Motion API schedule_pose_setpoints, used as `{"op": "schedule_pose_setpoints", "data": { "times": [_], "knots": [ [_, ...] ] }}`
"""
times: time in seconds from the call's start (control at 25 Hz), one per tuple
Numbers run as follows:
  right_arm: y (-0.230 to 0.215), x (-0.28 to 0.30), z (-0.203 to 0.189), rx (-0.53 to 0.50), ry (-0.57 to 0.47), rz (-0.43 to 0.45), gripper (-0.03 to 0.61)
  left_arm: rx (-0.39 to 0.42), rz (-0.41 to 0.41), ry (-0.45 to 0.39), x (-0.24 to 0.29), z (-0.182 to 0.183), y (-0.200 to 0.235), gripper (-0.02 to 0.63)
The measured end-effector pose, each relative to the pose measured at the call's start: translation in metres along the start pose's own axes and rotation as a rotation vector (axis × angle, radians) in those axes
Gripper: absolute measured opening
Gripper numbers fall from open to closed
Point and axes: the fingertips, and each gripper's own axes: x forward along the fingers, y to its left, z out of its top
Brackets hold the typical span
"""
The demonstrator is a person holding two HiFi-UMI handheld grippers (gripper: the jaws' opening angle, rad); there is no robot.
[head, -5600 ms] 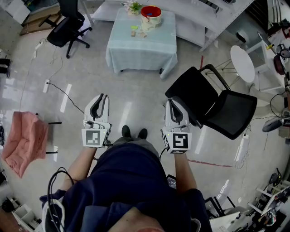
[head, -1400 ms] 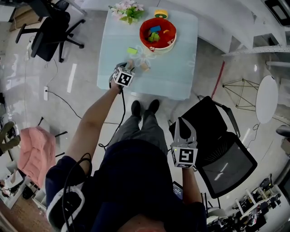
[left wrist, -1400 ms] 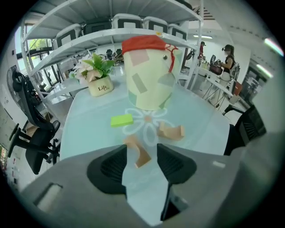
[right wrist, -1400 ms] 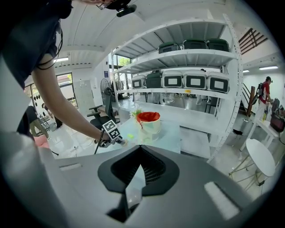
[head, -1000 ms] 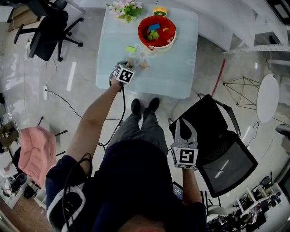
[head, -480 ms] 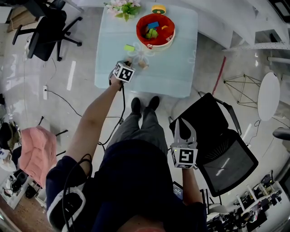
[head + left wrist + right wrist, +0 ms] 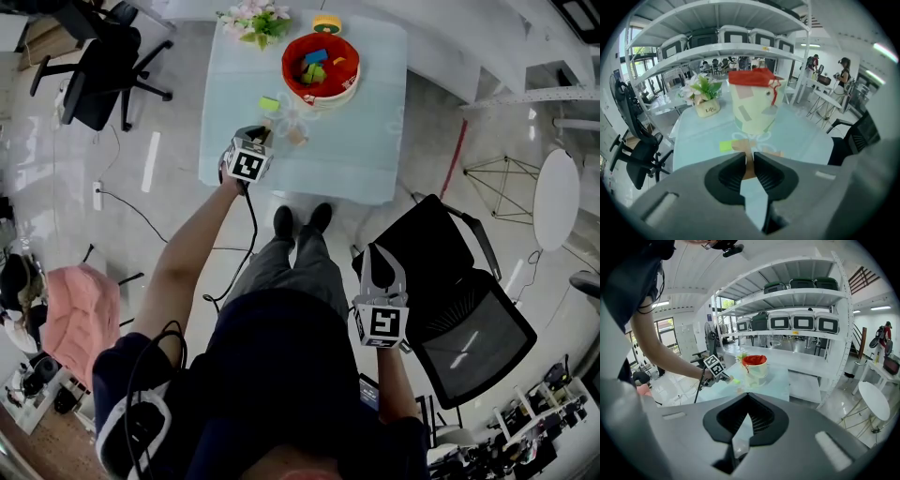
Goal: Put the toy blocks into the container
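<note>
Left gripper (image 7: 750, 154) pinching a tan block (image 7: 749, 164) at the near side of the table (image 7: 693, 136)

The tan block is sitting between the nearly closed jaws, both pads pressing on it, short of the red-lined cream container (image 7: 750, 112). This looks like the grasp step, and the next move is calling for a lift and a carry over the rim. A green block (image 7: 725, 146) and another tan block (image 7: 774, 153) are waiting on the cloth. The right gripper (image 7: 747, 398) is hanging idle, jaws together and empty. The flower pot (image 7: 708, 108) is showing script starting "Li", unclear beyond that.
</note>
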Motion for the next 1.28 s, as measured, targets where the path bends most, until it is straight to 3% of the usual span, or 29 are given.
{"op": "schedule_pose_setpoints", "data": {
  "times": [0.36,0.56,0.88,1.28],
  "knots": [
    [0.002,-0.002,0.005,0.002,-0.009,0.002,-0.002,0.085,-0.121,-0.123,-0.081,0.096,-0.023,0.061],
    [0.004,-0.004,0.006,0.006,-0.003,0.002,-0.002,0.156,-0.171,-0.153,-0.089,0.155,-0.032,0.061],
    [-0.005,-0.016,0.007,0.012,-0.031,-0.041,-0.002,0.26,-0.177,-0.049,-0.045,0.199,-0.027,0.061],
    [-0.017,-0.023,0.0,0.039,-0.02,-0.072,-0.002,0.285,-0.172,0.048,-0.012,0.202,-0.024,0.064]
  ]
}}
